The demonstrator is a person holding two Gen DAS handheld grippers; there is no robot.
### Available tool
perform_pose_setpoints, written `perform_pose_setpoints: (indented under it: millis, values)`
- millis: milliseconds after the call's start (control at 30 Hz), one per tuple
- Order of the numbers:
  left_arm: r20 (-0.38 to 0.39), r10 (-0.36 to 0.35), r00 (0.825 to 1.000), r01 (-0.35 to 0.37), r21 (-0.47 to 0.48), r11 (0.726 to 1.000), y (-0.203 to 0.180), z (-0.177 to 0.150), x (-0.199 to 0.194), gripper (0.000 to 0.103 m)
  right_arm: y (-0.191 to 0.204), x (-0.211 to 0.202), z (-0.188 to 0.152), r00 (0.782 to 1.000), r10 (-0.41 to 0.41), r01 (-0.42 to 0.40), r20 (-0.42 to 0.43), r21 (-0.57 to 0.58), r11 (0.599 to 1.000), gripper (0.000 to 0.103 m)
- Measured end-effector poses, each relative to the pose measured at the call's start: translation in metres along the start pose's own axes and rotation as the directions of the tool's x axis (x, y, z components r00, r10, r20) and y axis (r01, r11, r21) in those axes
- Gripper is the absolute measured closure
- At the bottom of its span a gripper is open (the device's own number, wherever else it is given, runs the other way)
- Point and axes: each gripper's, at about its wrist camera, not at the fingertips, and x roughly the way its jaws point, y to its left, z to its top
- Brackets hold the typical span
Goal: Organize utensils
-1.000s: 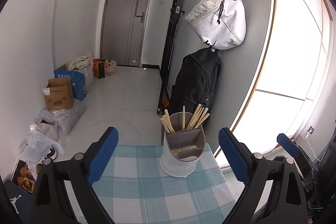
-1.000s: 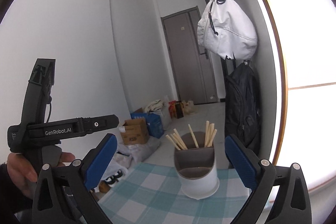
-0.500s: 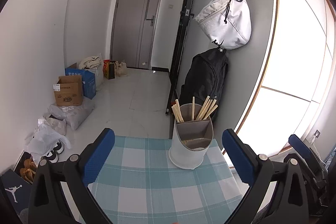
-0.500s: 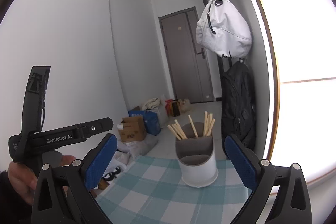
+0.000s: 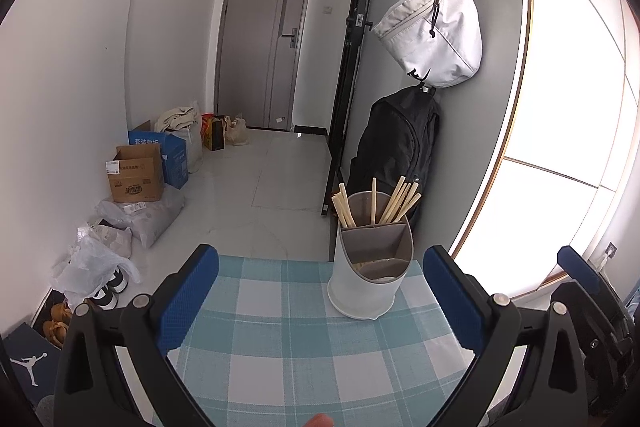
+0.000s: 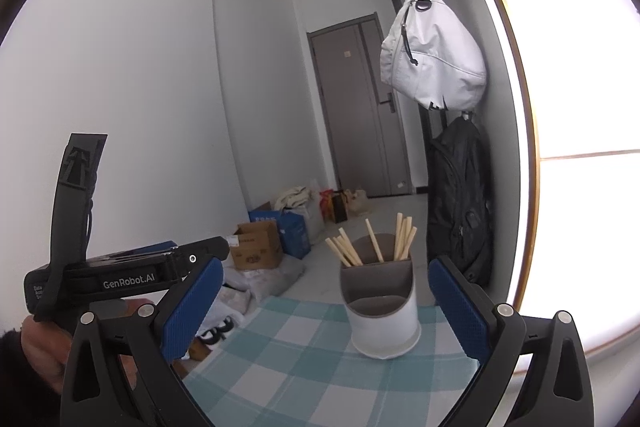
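Observation:
A white utensil holder [image 5: 370, 279] with grey dividers stands at the far edge of the checked tablecloth [image 5: 288, 339]. Several wooden chopsticks [image 5: 394, 201] stand upright in its back compartment; the front compartments look empty. The holder also shows in the right wrist view [image 6: 382, 311], with the chopsticks [image 6: 402, 239]. My left gripper [image 5: 320, 299] is open and empty, held back from the holder. My right gripper [image 6: 326, 307] is open and empty, also short of the holder. The left gripper's body [image 6: 120, 279] shows at the left of the right wrist view.
The table's far edge drops to a tiled floor [image 5: 256, 195]. Cardboard boxes [image 5: 136, 175] and bags lie along the left wall. A black backpack [image 5: 394, 143] and a white bag [image 5: 434, 35] hang on the wall behind the holder. A bright window [image 5: 568, 107] is at right.
Both grippers have drawn back and shifted slightly, so the holder sits a little farther and more to the right in the left wrist view. Both stay open and empty.

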Motion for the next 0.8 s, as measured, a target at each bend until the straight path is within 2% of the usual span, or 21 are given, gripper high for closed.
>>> perform_pose_setpoints:
  millis: [800]
  values:
    - [-0.016,0.002,1.0,-0.002,-0.007,1.0,-0.0045,-0.0009,0.0005,0.003,-0.0015,-0.0033,-0.0014,1.0,0.002,-0.002,0.01,0.001,1.0,0.0]
